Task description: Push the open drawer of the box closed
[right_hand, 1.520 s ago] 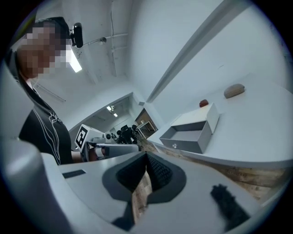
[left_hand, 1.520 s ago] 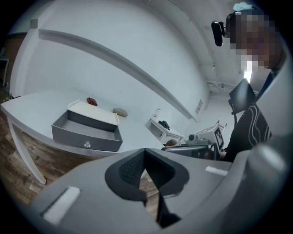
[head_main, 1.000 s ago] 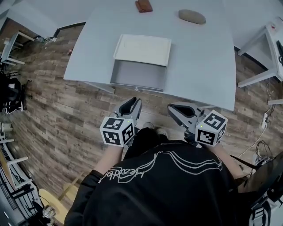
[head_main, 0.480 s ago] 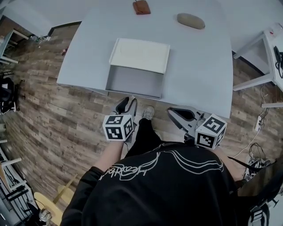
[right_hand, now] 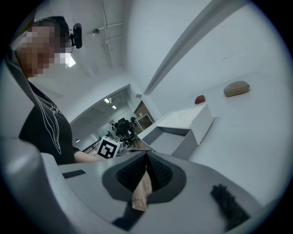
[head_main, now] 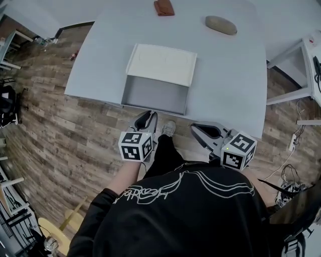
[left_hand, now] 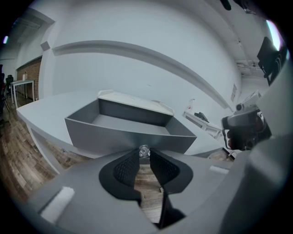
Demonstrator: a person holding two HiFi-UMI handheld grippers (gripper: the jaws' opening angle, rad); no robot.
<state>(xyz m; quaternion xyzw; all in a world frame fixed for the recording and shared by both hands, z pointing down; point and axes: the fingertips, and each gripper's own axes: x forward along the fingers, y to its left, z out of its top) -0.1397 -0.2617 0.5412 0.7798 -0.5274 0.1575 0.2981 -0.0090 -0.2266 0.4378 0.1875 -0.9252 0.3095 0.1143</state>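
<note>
A white box [head_main: 161, 62] lies on the pale table [head_main: 225, 75], its grey drawer [head_main: 154, 93] pulled out toward me past the table's near edge. My left gripper [head_main: 149, 115] is right at the middle of the drawer's front. In the left gripper view the drawer [left_hand: 128, 125] fills the middle, and a small clear knob [left_hand: 144, 150] sits at the tips of my left gripper [left_hand: 144, 153]. Its jaws have just been closing and a narrow gap still shows; I cannot tell if the pads touch the knob. My right gripper [head_main: 196, 126] hangs shut and empty to the right, short of the table.
A brown wallet-like thing [head_main: 164, 7] and a tan oval object [head_main: 220, 25] lie at the table's far side. A white side table [head_main: 301, 65] stands at the right. Wooden floor lies below, with the person's shoe [head_main: 168, 128] between the grippers.
The left gripper has come down and closer to the drawer's front, which is now just past its tips. The right gripper has hardly moved.
</note>
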